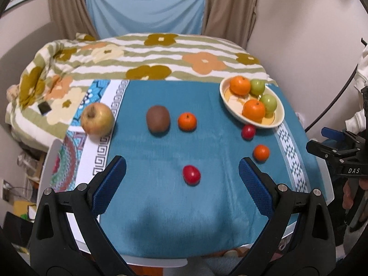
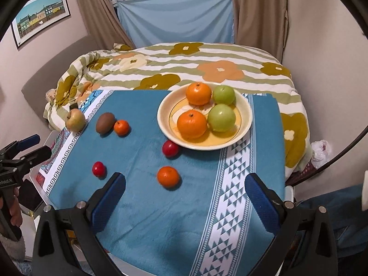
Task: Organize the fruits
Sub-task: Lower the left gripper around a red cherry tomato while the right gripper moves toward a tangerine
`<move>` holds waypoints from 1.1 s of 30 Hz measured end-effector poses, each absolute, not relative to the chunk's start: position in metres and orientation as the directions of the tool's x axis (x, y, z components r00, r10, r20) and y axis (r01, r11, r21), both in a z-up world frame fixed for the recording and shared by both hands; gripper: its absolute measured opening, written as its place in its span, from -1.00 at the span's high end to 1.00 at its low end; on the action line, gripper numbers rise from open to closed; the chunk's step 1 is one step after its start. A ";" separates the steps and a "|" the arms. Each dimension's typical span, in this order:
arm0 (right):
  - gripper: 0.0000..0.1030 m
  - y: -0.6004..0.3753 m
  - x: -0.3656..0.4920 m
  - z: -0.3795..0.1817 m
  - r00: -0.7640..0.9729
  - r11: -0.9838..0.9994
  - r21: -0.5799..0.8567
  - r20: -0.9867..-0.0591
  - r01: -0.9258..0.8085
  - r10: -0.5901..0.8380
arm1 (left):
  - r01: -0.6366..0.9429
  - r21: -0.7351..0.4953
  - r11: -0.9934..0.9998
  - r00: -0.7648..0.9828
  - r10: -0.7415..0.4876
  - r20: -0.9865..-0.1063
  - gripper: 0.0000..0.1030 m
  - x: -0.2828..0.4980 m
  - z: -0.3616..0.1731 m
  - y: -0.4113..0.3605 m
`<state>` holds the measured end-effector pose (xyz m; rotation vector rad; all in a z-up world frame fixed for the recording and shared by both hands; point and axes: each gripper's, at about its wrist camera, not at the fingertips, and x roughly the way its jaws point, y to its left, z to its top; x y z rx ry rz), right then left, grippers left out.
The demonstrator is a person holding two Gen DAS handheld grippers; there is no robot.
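Observation:
A cream bowl (image 2: 165, 128) at the table's far right holds two oranges (image 2: 192, 124) and two green apples (image 2: 221, 117); it also shows in the left wrist view (image 1: 230, 104). Loose on the blue cloth lie a yellow apple (image 1: 97, 119), a kiwi (image 1: 158, 119), a small mandarin (image 1: 187, 121), a red fruit (image 1: 248, 131) beside the bowl, another mandarin (image 1: 261, 152) and a red fruit (image 1: 191, 174). My left gripper (image 1: 182, 168) is open, above the near red fruit. My right gripper (image 2: 185, 186) is open, with the near mandarin (image 2: 168, 176) between its fingers' line.
The small table wears a blue cloth (image 2: 161, 218) with white patterned bands. A flowered quilt (image 1: 161, 55) covers the bed behind. The right gripper's body (image 1: 340, 158) shows at the right edge of the left view; the left one (image 2: 16, 161) at the left edge of the right view.

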<state>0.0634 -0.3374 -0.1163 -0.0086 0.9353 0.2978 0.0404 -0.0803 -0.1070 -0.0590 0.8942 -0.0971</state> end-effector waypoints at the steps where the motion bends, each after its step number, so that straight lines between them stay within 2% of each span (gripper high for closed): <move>1: -1.00 -0.336 0.063 -0.120 0.553 0.959 0.121 -0.795 -0.256 0.248 | 0.063 -0.093 0.994 0.617 -0.112 -0.779 -1.00 0.040 -0.112 -0.081; 11: -1.00 -0.321 0.071 -0.163 0.517 0.967 0.142 -0.823 -0.212 0.234 | 0.176 -0.084 0.981 0.542 -0.168 -0.823 -0.97 0.054 -0.170 -0.098; 14: -1.00 -0.316 0.074 -0.173 0.510 0.969 0.139 -0.830 -0.202 0.226 | 0.213 -0.080 0.974 0.519 -0.182 -0.835 -0.79 0.060 -0.184 -0.103; 16: -1.00 -0.313 0.076 -0.177 0.505 0.971 0.136 -0.835 -0.199 0.220 | 0.232 -0.075 0.970 0.507 -0.187 -0.842 -0.76 0.064 -0.192 -0.105; 18: -1.00 -0.311 0.078 -0.180 0.502 0.971 0.139 -0.836 -0.194 0.221 | 0.253 -0.069 0.965 0.503 -0.192 -0.843 -0.60 0.067 -0.197 -0.107; 22: -1.00 -0.307 0.081 -0.187 0.493 0.973 0.145 -0.842 -0.180 0.217 | 0.289 -0.048 0.956 0.493 -0.191 -0.849 -0.51 0.075 -0.204 -0.111; 23: -1.00 -0.306 0.081 -0.188 0.492 0.973 0.147 -0.843 -0.177 0.217 | 0.299 -0.045 0.953 0.488 -0.194 -0.851 -0.40 0.077 -0.207 -0.111; 24: -0.96 -0.305 0.082 -0.189 0.490 0.973 0.149 -0.844 -0.175 0.218 | 0.305 -0.046 0.951 0.480 -0.196 -0.855 -0.26 0.078 -0.208 -0.111; 25: -0.87 -0.303 0.083 -0.191 0.486 0.973 0.152 -0.846 -0.174 0.220 | 0.310 -0.049 0.949 0.470 -0.198 -0.860 -0.23 0.080 -0.210 -0.111; 33: -0.76 -0.297 0.088 -0.198 0.465 0.974 0.160 -0.858 -0.161 0.218 | 0.320 -0.074 0.945 0.415 -0.210 -0.885 0.07 0.087 -0.218 -0.111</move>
